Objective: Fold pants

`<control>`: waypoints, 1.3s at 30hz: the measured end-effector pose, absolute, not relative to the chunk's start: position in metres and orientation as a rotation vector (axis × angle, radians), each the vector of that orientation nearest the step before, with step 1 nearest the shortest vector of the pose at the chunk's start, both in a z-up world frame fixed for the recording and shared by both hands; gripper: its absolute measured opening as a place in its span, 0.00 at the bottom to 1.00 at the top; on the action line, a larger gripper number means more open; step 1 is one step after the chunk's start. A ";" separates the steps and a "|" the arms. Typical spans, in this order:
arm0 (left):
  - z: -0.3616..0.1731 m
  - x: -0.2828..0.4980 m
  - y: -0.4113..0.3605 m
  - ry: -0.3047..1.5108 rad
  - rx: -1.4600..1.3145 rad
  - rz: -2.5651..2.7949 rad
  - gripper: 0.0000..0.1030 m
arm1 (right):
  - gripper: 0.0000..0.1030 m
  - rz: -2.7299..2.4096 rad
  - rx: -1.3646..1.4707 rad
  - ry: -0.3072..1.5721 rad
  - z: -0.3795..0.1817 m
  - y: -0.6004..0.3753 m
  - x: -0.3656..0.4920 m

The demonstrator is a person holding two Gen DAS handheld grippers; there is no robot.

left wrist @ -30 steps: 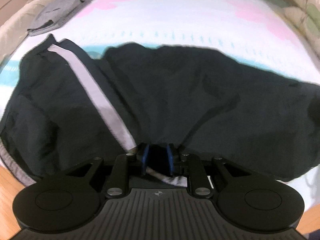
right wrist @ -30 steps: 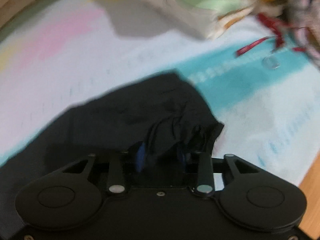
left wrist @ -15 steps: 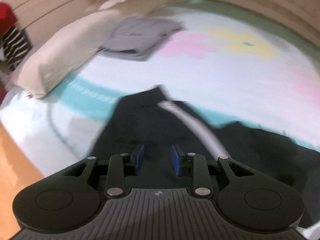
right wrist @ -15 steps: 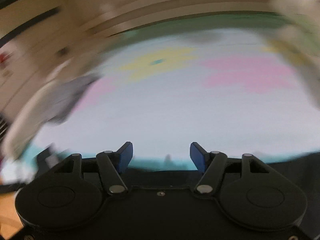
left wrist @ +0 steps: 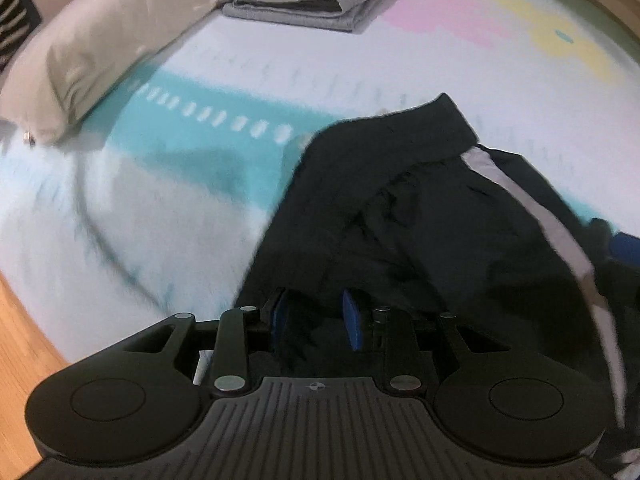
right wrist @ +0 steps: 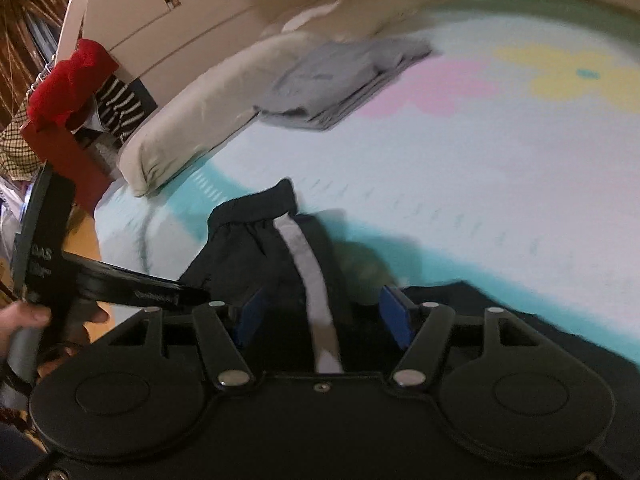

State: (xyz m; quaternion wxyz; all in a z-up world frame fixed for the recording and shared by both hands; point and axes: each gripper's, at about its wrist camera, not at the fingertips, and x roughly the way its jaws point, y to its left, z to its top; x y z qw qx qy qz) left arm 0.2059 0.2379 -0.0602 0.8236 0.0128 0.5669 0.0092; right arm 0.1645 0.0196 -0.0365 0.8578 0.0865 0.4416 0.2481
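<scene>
- the pants [left wrist: 460, 216], black with a pale side stripe [right wrist: 308, 264], lie bunched on the bed [left wrist: 280, 64], the waistband end toward the pillow [left wrist: 100, 40] and the rest trailing under both tools.
- our left gripper [left wrist: 316, 316] hangs low over the dark cloth with its blue pads parted; fabric lies between them, but we cannot tell that any is pinched.
- our right gripper [right wrist: 324, 312] has its pads spread wide, straddling the stripe and gripping nothing.
- we judge the step in hand to be taking a fresh hold so the garment can be doubled over.
- to do it well, we should each catch a single clean edge, not a wad of wrinkles, and close fully before lifting.
- we should take matching points on both sides, using the stripe as a guide, so the fold comes down square.
- lift only enough to clear the bed, keep the cloth taut between the two grips, and lay it down slowly.
- a folded grey garment [right wrist: 344, 76] sits well apart near the pillow; we should keep our fold away from it.
</scene>
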 end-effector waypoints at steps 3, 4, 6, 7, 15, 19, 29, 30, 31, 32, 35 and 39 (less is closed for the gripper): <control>-0.061 0.211 0.241 1.182 0.023 0.041 0.28 | 0.66 0.510 0.206 0.943 -0.048 0.022 0.170; -0.063 0.213 0.242 1.182 0.015 0.043 0.29 | 0.66 0.510 0.211 0.953 -0.052 0.024 0.172; -0.062 0.213 0.241 1.178 0.021 0.038 0.30 | 0.64 0.520 0.205 0.976 -0.057 0.027 0.174; -0.062 0.214 0.242 1.176 0.021 0.035 0.30 | 0.54 0.532 0.200 0.981 -0.060 0.029 0.174; -0.028 0.200 0.307 1.153 -0.276 0.186 0.30 | 0.11 0.703 0.054 0.793 -0.017 0.055 0.120; 0.012 0.171 0.331 1.014 -0.174 0.386 0.30 | 0.13 0.740 -0.171 0.703 -0.017 0.089 0.072; 0.034 0.158 0.307 0.926 -0.108 0.249 0.30 | 0.55 0.580 -0.587 0.417 -0.047 0.119 -0.002; 0.035 0.159 0.301 0.920 -0.098 0.224 0.30 | 0.56 0.603 -0.576 0.423 -0.045 0.115 -0.003; 0.035 0.158 0.296 0.912 -0.084 0.211 0.30 | 0.53 0.643 -0.558 0.452 -0.045 0.113 -0.002; 0.036 0.158 0.292 0.908 -0.074 0.203 0.30 | 0.47 0.678 -0.536 0.484 -0.044 0.113 0.000; 0.035 0.158 0.286 0.909 -0.092 0.158 0.30 | 0.07 0.772 -0.459 0.587 -0.048 0.111 0.006; 0.026 0.157 0.275 0.948 -0.070 0.101 0.31 | 0.07 0.930 -0.515 0.663 -0.052 0.123 -0.007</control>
